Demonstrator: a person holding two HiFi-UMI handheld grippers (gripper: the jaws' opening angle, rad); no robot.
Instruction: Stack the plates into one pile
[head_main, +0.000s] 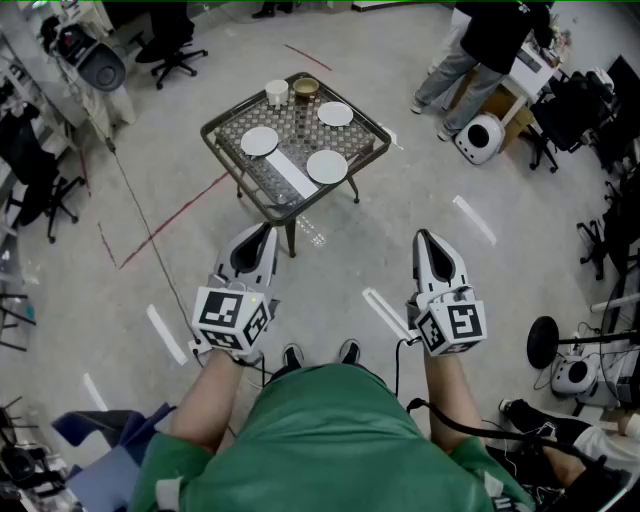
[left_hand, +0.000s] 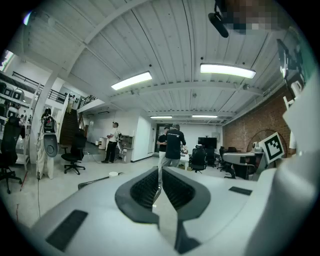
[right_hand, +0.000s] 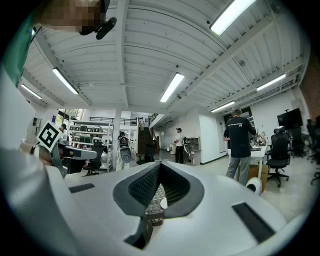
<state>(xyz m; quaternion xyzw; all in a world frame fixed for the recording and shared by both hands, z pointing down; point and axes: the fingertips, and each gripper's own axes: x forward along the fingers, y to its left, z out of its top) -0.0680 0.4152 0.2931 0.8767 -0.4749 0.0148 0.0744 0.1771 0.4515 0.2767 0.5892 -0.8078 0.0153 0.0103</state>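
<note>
Three white plates sit singly on the mesh table (head_main: 222, 128), none resting on another: the left plate (head_main: 259, 141), the far plate (head_main: 335, 114) and the near plate (head_main: 327, 166). Nothing of the stacking looks done, and every lift is yet to come. The left gripper (head_main: 262, 232) and the right gripper (head_main: 424, 240) hang over the floor, well short of the table, each clenched on nothing with jaws pressed together
</note>
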